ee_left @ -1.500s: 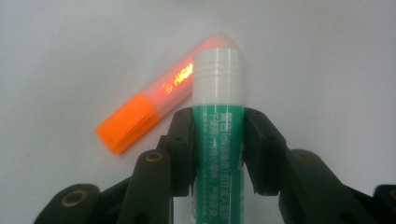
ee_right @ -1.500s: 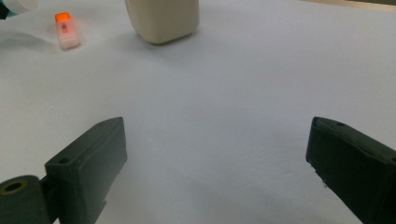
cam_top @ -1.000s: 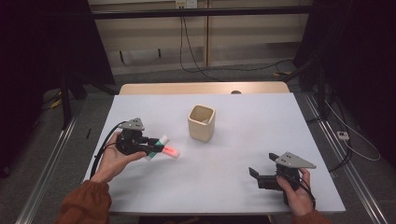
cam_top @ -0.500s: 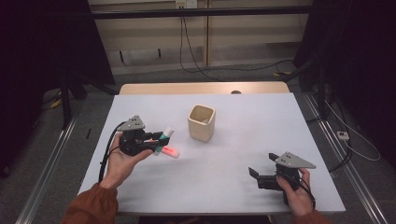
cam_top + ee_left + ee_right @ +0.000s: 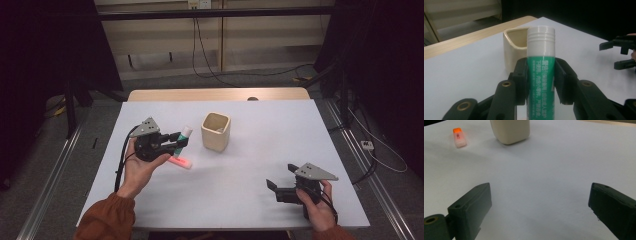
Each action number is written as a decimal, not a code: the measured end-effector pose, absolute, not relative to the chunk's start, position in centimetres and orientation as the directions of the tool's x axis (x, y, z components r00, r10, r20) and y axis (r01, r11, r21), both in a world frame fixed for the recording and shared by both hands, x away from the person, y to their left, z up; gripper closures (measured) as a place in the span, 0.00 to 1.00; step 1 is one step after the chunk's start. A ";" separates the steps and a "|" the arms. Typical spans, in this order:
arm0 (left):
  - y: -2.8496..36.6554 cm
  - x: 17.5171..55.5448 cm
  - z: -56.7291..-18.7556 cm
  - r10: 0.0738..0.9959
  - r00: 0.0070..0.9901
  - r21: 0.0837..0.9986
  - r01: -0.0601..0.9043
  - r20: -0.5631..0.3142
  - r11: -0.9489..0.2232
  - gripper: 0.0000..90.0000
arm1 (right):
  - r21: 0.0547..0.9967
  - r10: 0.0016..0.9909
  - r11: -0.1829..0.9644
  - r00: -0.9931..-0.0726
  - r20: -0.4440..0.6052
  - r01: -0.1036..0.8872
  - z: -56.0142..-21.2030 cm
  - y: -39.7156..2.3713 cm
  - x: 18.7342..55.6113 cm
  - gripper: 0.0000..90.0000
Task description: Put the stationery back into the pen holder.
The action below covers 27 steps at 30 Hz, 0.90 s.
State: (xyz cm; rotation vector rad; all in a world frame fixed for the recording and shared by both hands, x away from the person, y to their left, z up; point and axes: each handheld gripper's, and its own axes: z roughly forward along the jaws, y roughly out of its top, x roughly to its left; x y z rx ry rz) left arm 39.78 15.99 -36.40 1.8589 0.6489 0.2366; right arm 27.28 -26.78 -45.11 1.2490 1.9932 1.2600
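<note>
Dim room, dark curtains at both sides, pale wall panels and cables behind; white table with a wooden far edge. Change against the earlier high view: the left tool has risen off the table and come nearer the cream cup, and the green tube, formerly pointing low along the table, now tilts up with its white cap toward the cup. The pink-orange stick, previously beside the tool's tip, now lies uncovered on the table in front of and left of the cup. Right tool unchanged in place. Pose: left hand palm-up under its tool, wrist bent back, orange sleeve at the near edge; tool aimed at the cup from the cup's left. In the left gripper view both pads pinch the green tube at its printed middle, cap just short of the cup rim. Right hand grips its tool low, well to the right of and nearer than the cup; jaws spread wide over bare table, nothing between them. Count: one cup, one green tube, one pink-orange stick, two tools.
</note>
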 end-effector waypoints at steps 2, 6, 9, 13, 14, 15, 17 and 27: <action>16.0 40.0 -36.3 0.542 0.829 0.919 0.313 -0.140 -0.240 0.73 | 0.880 0.877 0.162 -0.474 0.079 0.446 -45.1 -26.7 27.3 0.05; 15.6 40.5 -36.1 0.545 0.832 0.933 0.275 -0.108 -0.234 0.73 | 0.879 0.877 0.162 -0.474 0.079 0.447 -45.1 -26.8 27.3 0.05; 15.3 40.7 -35.9 0.542 0.835 0.936 0.259 -0.094 -0.236 0.73 | 0.879 0.875 0.167 -0.478 0.077 0.447 -45.1 -26.8 27.3 0.05; 14.7 41.0 -35.3 0.545 0.834 0.942 0.249 -0.091 -0.224 0.73 | 0.880 0.875 0.166 -0.478 0.076 0.444 -45.1 -26.9 27.3 0.05; 14.5 41.2 -35.1 0.542 0.836 0.944 0.246 -0.091 -0.221 0.73 | 0.881 0.877 0.161 -0.475 0.080 0.446 -45.1 -26.8 27.3 0.05; 14.3 41.3 -35.0 0.544 0.835 0.944 0.243 -0.087 -0.222 0.73 | 0.881 0.877 0.161 -0.474 0.080 0.446 -45.1 -26.8 27.3 0.05; 13.9 41.7 -34.7 0.549 0.831 0.946 0.241 -0.084 -0.219 0.73 | 0.881 0.876 0.161 -0.475 0.080 0.445 -45.0 -26.8 27.3 0.05; 12.0 43.8 -34.4 0.567 0.817 0.955 0.242 -0.105 -0.172 0.73 | 0.881 0.876 0.160 -0.475 0.080 0.444 -45.0 -26.9 27.2 0.05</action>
